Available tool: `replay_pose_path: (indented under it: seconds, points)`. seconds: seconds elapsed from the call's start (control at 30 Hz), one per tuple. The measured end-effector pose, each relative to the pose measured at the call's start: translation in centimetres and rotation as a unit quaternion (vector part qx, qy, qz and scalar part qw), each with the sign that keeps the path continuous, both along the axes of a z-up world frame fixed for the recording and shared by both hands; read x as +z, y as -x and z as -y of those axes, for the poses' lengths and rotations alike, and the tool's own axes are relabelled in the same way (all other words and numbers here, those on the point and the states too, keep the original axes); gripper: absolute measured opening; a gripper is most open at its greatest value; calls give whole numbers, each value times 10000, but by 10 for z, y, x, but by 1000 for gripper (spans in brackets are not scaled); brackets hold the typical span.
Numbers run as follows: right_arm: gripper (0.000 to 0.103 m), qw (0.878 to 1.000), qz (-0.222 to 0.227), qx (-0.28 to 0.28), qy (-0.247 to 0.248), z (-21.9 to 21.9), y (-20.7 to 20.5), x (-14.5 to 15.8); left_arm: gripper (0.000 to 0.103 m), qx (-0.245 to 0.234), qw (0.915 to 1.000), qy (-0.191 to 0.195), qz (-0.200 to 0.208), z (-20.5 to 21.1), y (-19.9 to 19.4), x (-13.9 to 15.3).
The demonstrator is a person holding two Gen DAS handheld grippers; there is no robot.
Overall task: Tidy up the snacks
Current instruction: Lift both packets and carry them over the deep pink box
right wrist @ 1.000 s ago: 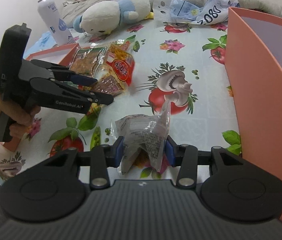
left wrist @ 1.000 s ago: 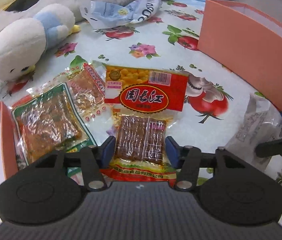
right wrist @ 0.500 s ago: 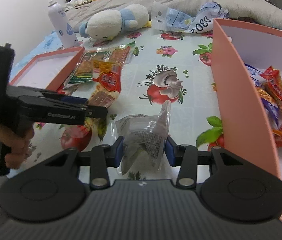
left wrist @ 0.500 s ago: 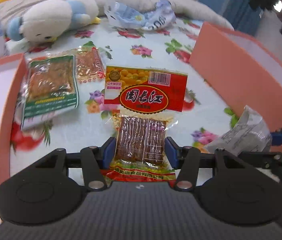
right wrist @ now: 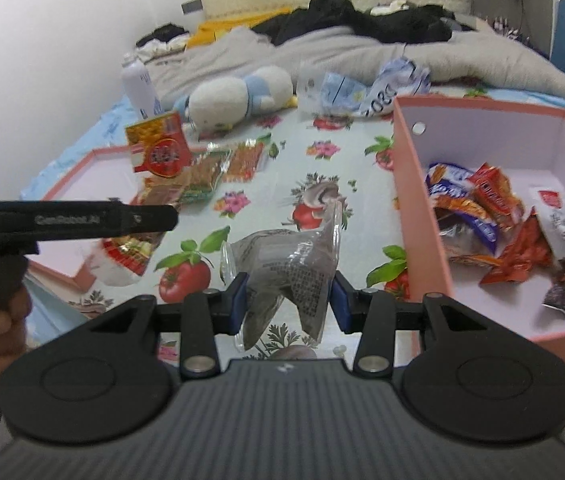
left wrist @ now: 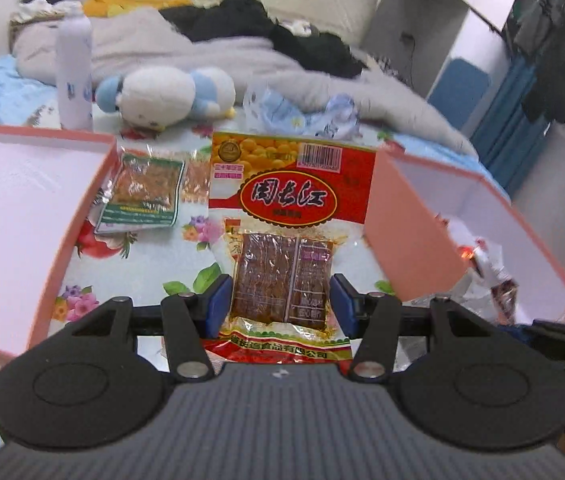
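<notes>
My left gripper (left wrist: 280, 304) is shut on a red snack pack (left wrist: 290, 200) with brown strips, held up off the flowered bedsheet. From the right wrist view that left gripper (right wrist: 162, 220) hangs at the left in a person's hand, the red pack (right wrist: 160, 152) standing up from it. My right gripper (right wrist: 288, 300) is shut on a clear grey packet (right wrist: 290, 264), lifted beside the pink box (right wrist: 402, 200), which holds several wrapped snacks. A green-edged pack (left wrist: 144, 188) and an orange pack (right wrist: 244, 162) lie on the sheet.
A shallow pink lid (left wrist: 22, 200) lies at the left. At the back lie a white and blue plush toy (left wrist: 170, 94), a white spray can (left wrist: 74, 72), a crumpled blue-white bag (right wrist: 362, 88) and a grey blanket (right wrist: 322, 48).
Both grippers have risen with their packs still held. The left one rolled and swung towards the pink box, whose inside with snacks has come into the right wrist view.
</notes>
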State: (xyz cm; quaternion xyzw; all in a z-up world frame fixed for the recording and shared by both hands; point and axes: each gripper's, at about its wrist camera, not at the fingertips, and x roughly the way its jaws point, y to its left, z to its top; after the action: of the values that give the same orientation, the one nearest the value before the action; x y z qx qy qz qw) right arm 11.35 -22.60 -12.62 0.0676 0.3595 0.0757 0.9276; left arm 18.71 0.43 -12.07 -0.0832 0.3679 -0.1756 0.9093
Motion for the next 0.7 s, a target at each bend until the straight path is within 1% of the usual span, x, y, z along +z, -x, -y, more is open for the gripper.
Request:
replay_pose_path:
  seconds: [0.17,0.3,0.47,0.57,0.7]
  points:
    - [46,9997,170,-150,-43,8,20,19,59,188,9996,49,220,6,32,30]
    - [46,9995,266,-148,-13,11,34,34,59,202,9992,127,333,15,55,47]
    - [46,9985,496,-203,104,18,52,55,59,230,9984,269,439,26,79,60]
    - [46,9978,578,-302,115,25,62,62,59,159,9982,228,527,32,94,65]
    - [46,9968,647,-459,138,34,74,67,59,45,9984,158,534,38,106,66]
